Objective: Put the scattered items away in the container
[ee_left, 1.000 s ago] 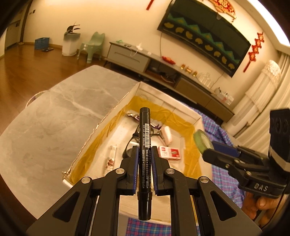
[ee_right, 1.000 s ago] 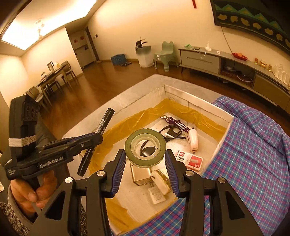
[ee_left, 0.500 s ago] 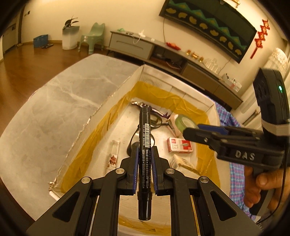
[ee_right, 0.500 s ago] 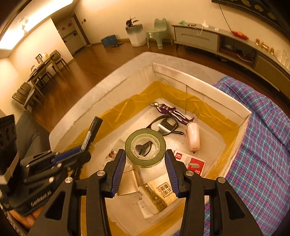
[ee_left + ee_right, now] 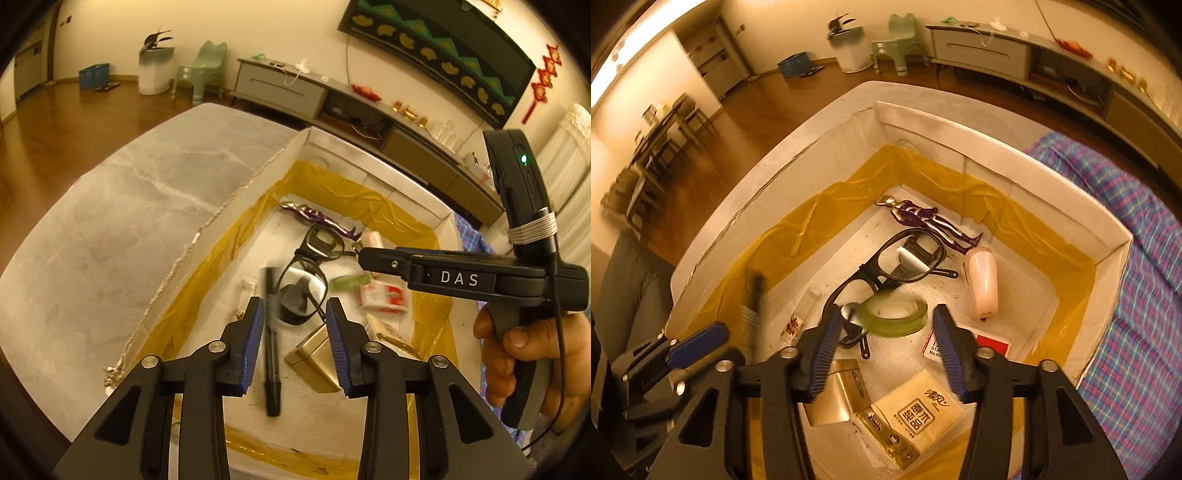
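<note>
Both grippers hang over the box [image 5: 1004, 155], a white container with yellow film along its inner walls, which stands on a grey marble worktop [image 5: 110, 206].

The left gripper [image 5: 295, 332] is wide open and holds nothing. The marker [image 5: 271, 343] is between its fingers but touches neither of them; it looks blurred, and I cannot tell if it lies on the box floor or is in the air. In the right wrist view the same marker [image 5: 755, 295] is a dark smear near the left wall of the box.

The right gripper [image 5: 886, 343] is also wide open. The tape roll [image 5: 894, 315] is between its fingers, apart from both, slightly blurred, over the lower lens of the glasses [image 5: 886, 269].

Inside the box there is also a purple figure [image 5: 931, 221] near the far corner, a pink stapler [image 5: 982, 284] beside the glasses, a red and white staple box [image 5: 964, 343], a gold tin [image 5: 831, 395], and a tissue pack [image 5: 916, 417] at the near side. A small clear packet [image 5: 245, 291] lies by the left wall.

A checked cloth [image 5: 1137, 295] covers the surface to the right of the box.
</note>
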Available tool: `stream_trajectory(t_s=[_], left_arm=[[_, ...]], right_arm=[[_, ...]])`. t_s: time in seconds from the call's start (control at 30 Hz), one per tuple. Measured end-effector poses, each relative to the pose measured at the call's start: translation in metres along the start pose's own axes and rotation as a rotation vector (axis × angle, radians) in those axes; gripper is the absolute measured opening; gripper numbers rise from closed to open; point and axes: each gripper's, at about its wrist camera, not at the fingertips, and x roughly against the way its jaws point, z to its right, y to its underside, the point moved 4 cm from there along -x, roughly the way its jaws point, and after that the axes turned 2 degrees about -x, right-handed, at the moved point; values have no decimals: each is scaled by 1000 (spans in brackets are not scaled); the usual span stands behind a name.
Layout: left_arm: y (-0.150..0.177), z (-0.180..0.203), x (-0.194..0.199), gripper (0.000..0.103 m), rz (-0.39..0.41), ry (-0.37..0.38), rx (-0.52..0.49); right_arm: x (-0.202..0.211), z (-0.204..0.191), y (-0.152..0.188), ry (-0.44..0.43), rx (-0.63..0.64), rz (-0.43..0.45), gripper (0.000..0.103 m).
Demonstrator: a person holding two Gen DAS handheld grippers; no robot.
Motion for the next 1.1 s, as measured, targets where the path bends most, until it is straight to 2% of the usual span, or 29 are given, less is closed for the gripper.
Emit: stream_trajectory(t_s=[0.43,0.77,0.9,1.1], left_arm=[[0,-7,6,37,8,25,42],[1,6,16,38,51,-10,-38],[1,9,22,40,77,-29,-64],[5,18,29,40,103,-30,-105]], right_arm=[[18,3,12,-29,-26,26,55],[26,-7,23,-45,-21,20,59],[40,-19,36,-44,31,35,61],[76,-38,66,6,152,88,66]])
